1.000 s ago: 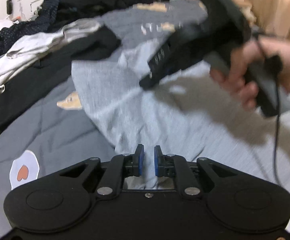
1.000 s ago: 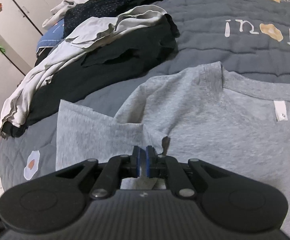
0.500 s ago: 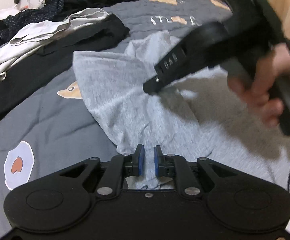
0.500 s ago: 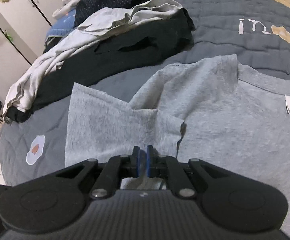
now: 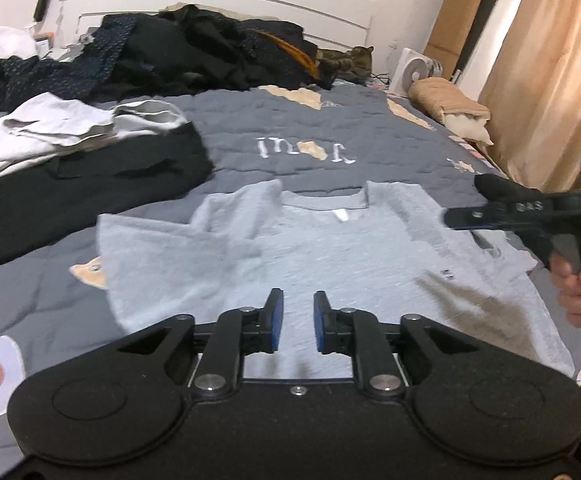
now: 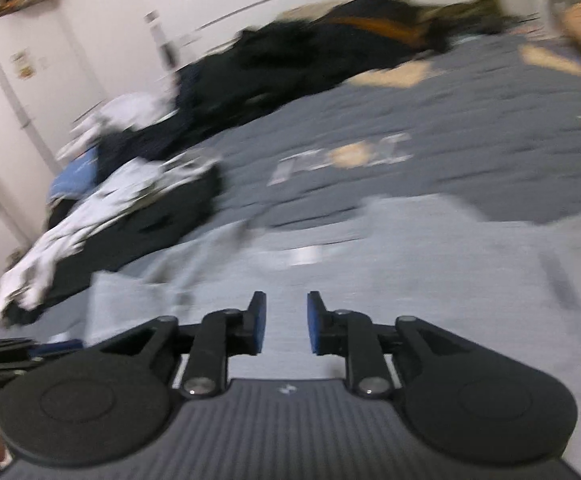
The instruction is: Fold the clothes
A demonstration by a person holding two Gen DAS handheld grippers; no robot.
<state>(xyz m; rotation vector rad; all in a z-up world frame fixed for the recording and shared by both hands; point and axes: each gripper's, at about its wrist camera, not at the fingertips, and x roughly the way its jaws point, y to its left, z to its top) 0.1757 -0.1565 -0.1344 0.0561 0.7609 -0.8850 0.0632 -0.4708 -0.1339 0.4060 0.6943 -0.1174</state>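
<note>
A light grey T-shirt (image 5: 330, 256) lies spread flat on the grey quilt, collar and white label at its far edge, left sleeve folded inward. My left gripper (image 5: 294, 312) hovers above the shirt's near hem; its jaws are opening and nothing is between them. In the blurred right wrist view, my right gripper (image 6: 286, 316) hangs over the same grey T-shirt (image 6: 370, 280), its jaws also opening with nothing between them. In the left wrist view that right gripper (image 5: 466, 216) hangs above the shirt's right sleeve, held in a person's hand (image 5: 578, 288).
A black garment (image 5: 70, 196) and a white one (image 5: 42, 132) lie left of the shirt. A dark clothes pile (image 5: 194, 56) covers the bed's head. A tan pillow (image 5: 450, 108), a small white fan (image 5: 410, 72) and a curtain (image 5: 550, 60) stand right.
Both grippers' jaws have parted and let go of the shirt. The right gripper swung from the left sleeve area to the shirt's right side. The left gripper rose slightly.
</note>
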